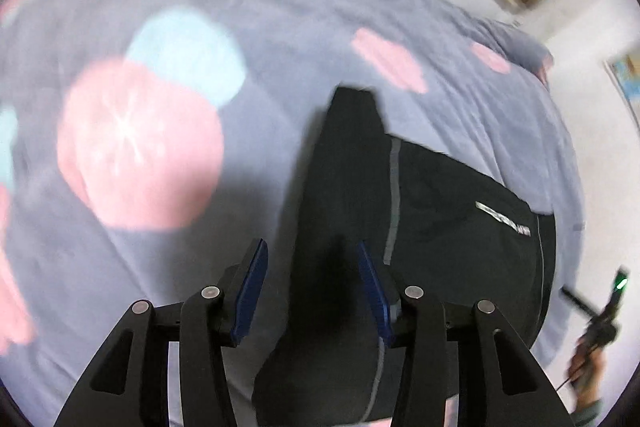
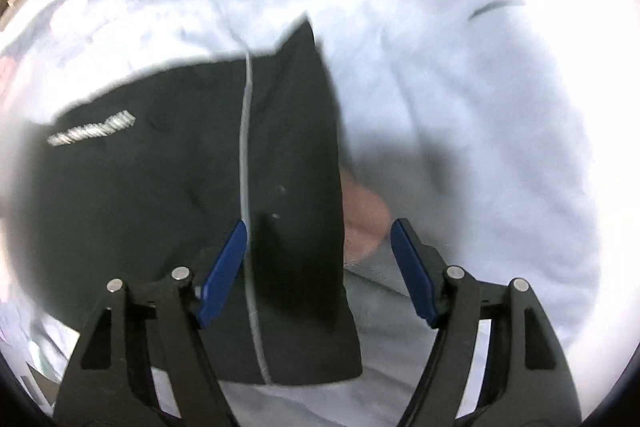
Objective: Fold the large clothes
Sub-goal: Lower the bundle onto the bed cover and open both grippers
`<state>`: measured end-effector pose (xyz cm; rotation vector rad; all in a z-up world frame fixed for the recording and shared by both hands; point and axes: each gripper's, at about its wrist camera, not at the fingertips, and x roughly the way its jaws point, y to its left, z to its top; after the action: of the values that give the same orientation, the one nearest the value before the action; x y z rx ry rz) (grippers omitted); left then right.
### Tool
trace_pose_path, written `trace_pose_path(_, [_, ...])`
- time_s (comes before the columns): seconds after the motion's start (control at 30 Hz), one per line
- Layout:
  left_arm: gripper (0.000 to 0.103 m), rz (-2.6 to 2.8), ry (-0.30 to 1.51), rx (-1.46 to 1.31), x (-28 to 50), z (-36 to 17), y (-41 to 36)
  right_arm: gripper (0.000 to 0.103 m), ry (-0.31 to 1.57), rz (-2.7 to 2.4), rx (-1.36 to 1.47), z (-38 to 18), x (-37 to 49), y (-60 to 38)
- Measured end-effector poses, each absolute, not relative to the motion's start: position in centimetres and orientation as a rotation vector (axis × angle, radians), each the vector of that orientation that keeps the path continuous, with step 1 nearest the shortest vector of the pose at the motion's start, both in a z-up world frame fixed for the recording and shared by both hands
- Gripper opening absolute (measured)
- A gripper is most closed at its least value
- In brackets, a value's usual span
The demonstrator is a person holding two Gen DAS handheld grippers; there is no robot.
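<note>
- The left gripper (image 1: 312, 291) has its jaws about half open, one blue pad on each side of a dark fold of the garment (image 1: 440, 227). The pads (image 1: 252, 291) do not press on the cloth; a gap shows on the left side, and the right pad sits close against the fold's edge.
- The right gripper (image 2: 318, 275) has its jaws wide. The left pad (image 2: 224, 275) lies just beside the pale piping line on the cloth, and the right pad is clear of the garment (image 2: 160, 207), over the bedding. Nothing is clamped.
- One black garment lies on the bed, on a quilt (image 1: 280, 47) of grey-lilac with pink and pale blue round patches. It has a pale seam line and a silver logo strip on its chest part; the lettering is too blurred to read.
- A folded flap of the garment stands between each pair of pads, its top end pointing away from the camera.
- In the left view the garment lies near the right edge of the bed, where the quilt drops off.
- The right view is overexposed, so the bedding looks nearly white and its pattern is lost.
- Both views are motion-blurred.
- At the right rim of the left view, a hand (image 1: 586, 375) holds the other gripper, partly cut off.
- A pinkish blurred shape (image 2: 364, 219) beside the flap cannot be identified.
</note>
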<state>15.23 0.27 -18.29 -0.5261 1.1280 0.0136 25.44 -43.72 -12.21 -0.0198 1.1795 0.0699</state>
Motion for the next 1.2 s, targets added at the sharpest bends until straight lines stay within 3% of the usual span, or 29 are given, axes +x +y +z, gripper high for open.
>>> trace_pose_path(0.17, [0.049, -0.081, 1.101, -0.375, 14.5, -15.4, -5.9, 0.074, 1.154, 0.169, -0.019, -12.1, 22.7, -41.3])
trace_pose_path(0.3, [0.049, -0.026, 1.217, -0.256, 14.2, -19.4, -10.2, 0.074, 1.238, 0.098, -0.142, -17.9, 21.0, -41.0])
trace_pose_path(0.4, [0.049, 0.063, 1.344, -0.267, 14.2, -23.8, -10.5, 0.076, 1.336, 0.083, -0.074, -22.2, 20.9, -40.4])
trace_pose_path(0.57, [0.049, 0.062, 1.345, -0.212, 14.3, -22.8, -10.9, 0.078, 1.359, 0.069, -0.057, -22.7, 21.7, -40.6])
trace_pose_path(0.77, [0.049, -0.013, 1.242, -0.257, 13.5, -17.5, -10.4, 0.078, 1.267, 0.028, -0.079, -16.8, 19.8, -40.0])
trace_pose_path(1.2, [0.049, -0.081, 0.926, -0.154, 8.4, 2.1, -13.6, 0.083, 1.002, -0.015, -0.118, -1.1, 12.5, -37.1])
